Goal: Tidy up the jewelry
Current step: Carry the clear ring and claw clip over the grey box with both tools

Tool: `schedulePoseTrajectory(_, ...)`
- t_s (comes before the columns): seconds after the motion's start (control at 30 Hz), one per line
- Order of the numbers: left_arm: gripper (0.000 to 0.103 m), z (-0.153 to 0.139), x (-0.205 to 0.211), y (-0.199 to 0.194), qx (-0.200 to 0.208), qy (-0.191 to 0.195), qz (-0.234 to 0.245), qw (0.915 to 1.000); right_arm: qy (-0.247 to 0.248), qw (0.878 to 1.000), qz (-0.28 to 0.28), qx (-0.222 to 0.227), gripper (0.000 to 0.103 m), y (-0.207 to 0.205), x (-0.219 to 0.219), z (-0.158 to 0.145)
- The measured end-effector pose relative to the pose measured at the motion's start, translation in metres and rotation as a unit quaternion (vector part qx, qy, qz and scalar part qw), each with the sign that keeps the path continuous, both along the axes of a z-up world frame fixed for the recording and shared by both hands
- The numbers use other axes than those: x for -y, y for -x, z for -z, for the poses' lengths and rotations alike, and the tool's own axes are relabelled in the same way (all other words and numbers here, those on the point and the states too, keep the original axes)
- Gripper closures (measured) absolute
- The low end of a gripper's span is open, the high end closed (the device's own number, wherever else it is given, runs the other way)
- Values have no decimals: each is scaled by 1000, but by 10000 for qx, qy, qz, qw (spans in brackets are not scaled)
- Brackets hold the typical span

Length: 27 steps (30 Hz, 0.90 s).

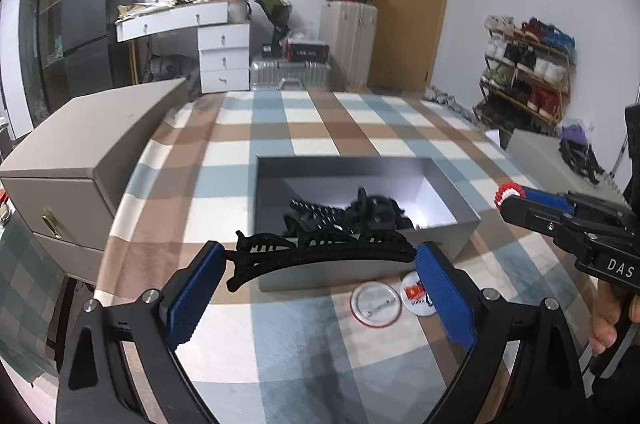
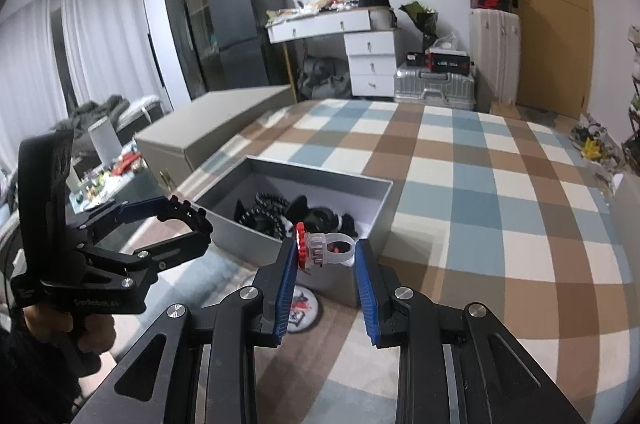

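My left gripper (image 1: pixel 320 248) is shut on a long black hair claw clip (image 1: pixel 332 252), held crosswise between the blue pads just above the near wall of an open grey box (image 1: pixel 360 166). Several more black clips (image 1: pixel 360 212) lie inside the box. My right gripper (image 2: pixel 326 248) is shut on a clear plastic ring with a red and white beaded top (image 2: pixel 336 246), over the box's near corner (image 2: pixel 340 288). In the left wrist view the right gripper (image 1: pixel 508 198) comes in from the right with the ring (image 1: pixel 505 193) at its tip. The left gripper (image 2: pixel 188 222) shows at the left in the right wrist view.
Two round pin badges (image 1: pixel 374 304) (image 1: pixel 416 294) lie on the plaid cloth (image 1: pixel 320 128) in front of the box. A grey drawer cabinet (image 1: pixel 80 152) stands along the left edge. A person's hand (image 1: pixel 604 320) grips the right handle.
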<state>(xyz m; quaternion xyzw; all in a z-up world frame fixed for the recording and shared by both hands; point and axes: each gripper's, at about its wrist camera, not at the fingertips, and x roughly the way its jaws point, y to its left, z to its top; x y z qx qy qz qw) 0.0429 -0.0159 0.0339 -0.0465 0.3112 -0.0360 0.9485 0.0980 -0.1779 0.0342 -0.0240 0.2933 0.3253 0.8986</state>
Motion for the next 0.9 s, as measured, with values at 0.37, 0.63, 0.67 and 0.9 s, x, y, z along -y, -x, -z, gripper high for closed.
schedulePoseTrajectory(0.37, 10, -6, -9, 3, 354, 45, -128, 9993, -338, 9993, 152, 54, 75, -2, 7, -3)
schedulePoseTrajectory(0.63, 10, -5, -10, -4, 386, 80, -114, 9992, -382, 9991, 170, 102, 75, -4, 4, -3)
schedulePoseTrajectory(0.67, 10, -6, -10, -3, 376, 85, -112, 9992, -389, 9991, 161, 96, 75, -5, 3, -3)
schedulePoseTrajectory(0.9, 10, -4, -6, -12, 269, 22, -60, 9996, -412, 9991, 85, 91, 75, -12, -7, -3)
